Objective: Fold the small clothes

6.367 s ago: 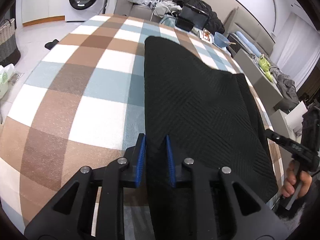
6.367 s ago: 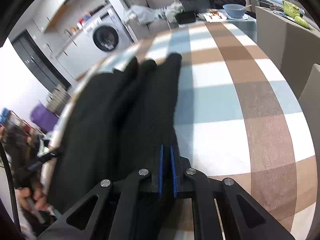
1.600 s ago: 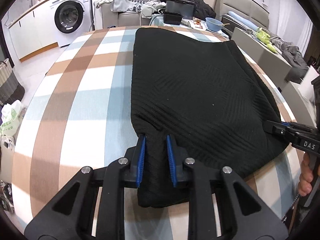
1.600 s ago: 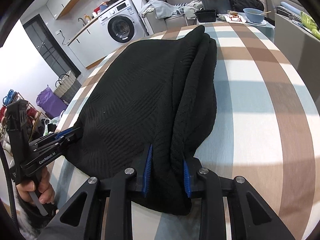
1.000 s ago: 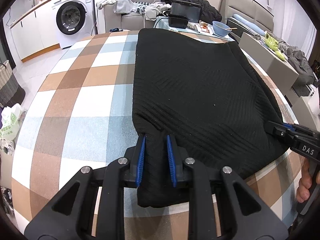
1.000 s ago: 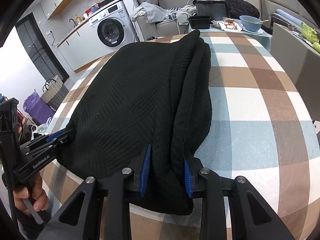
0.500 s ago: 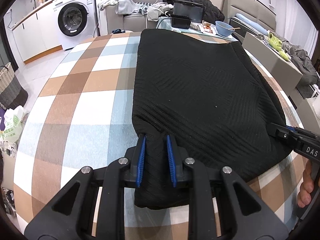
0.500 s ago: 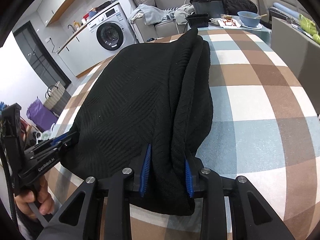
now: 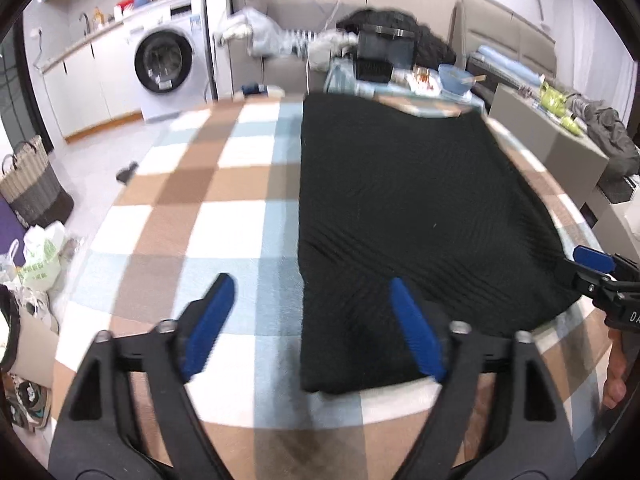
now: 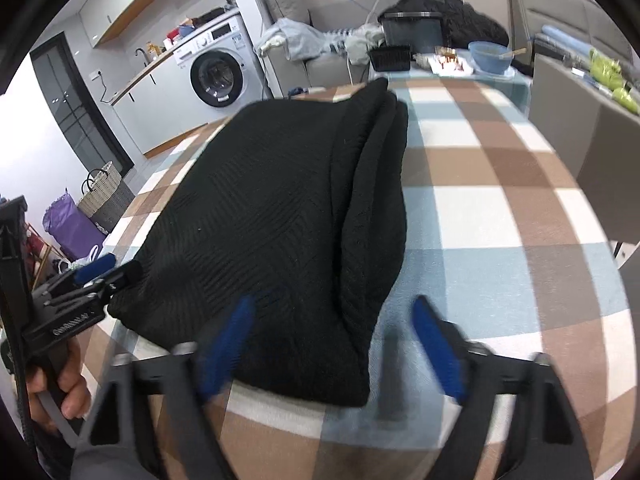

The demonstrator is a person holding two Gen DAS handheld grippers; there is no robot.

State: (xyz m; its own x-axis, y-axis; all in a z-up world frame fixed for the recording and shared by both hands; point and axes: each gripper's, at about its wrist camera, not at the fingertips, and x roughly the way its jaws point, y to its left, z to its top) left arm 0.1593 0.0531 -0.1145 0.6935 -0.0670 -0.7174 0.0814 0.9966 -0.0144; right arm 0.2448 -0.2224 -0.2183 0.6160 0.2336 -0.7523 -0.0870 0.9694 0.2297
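A black knitted garment (image 9: 420, 200) lies folded lengthwise on the checked tablecloth (image 9: 192, 208), its near edge close to the table's front. My left gripper (image 9: 310, 284) has its jaws opening wide over the garment's near left corner; the blue pads (image 9: 412, 328) do not press on the cloth. In the right wrist view the same garment (image 10: 280, 208) shows thick folded layers along its right side. My right gripper (image 10: 332, 304) is also opening, straddling the near right corner without gripping it. Each gripper appears at the edge of the other's view, held by a hand (image 10: 68, 392).
Beyond the table's far end stand a black bin (image 9: 384, 46), a blue bowl (image 9: 456, 76) and a sofa heaped with clothes (image 10: 304, 40). A washing machine (image 9: 164, 60) is at the back left, a wicker basket (image 9: 28, 184) and bags on the floor left, a grey cabinet (image 9: 560, 140) right.
Both grippers were shut on the garment's near corners half a second ago; now both jaws stand wide and the cloth lies released. The left gripper has lifted slightly.
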